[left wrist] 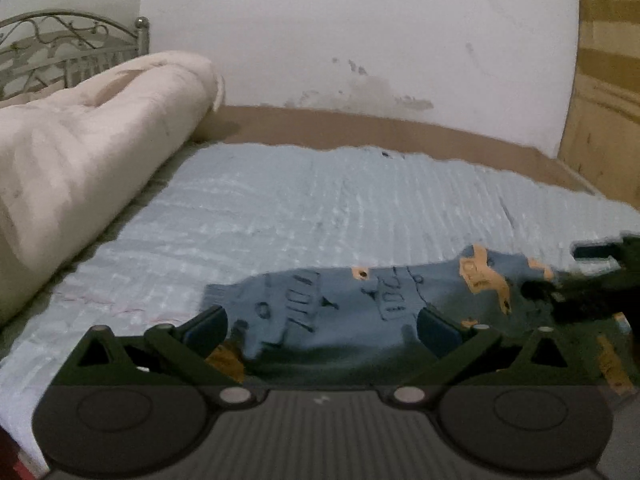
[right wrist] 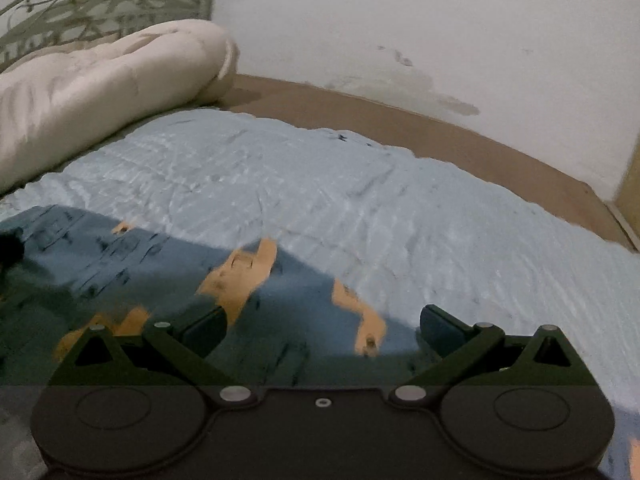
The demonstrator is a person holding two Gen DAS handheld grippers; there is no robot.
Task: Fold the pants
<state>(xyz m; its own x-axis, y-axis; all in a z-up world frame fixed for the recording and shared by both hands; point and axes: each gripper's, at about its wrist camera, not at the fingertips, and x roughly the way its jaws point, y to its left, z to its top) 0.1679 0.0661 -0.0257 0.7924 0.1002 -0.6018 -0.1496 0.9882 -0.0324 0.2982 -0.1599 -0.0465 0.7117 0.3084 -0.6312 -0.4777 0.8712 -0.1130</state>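
Note:
Blue pants [left wrist: 340, 300] with dark print and orange patches lie flat on a light blue bedspread [left wrist: 300, 208]. My left gripper [left wrist: 322, 330] stands open just above them. Its fingers straddle the cloth without pressing on it. In the right wrist view the same pants [right wrist: 160, 264] spread from the left edge to the middle, with orange patches showing. My right gripper [right wrist: 322, 328] is open over their right end, one finger above the cloth and the other above the bedspread [right wrist: 400, 208]. Nothing is held in either gripper.
A rolled cream quilt [left wrist: 92, 152] lies along the left side of the bed, in front of a metal headboard [left wrist: 60, 48]. A brown strip [left wrist: 360, 128] and a stained white wall [left wrist: 360, 40] close the far side. A wooden cabinet [left wrist: 600, 120] stands at the right.

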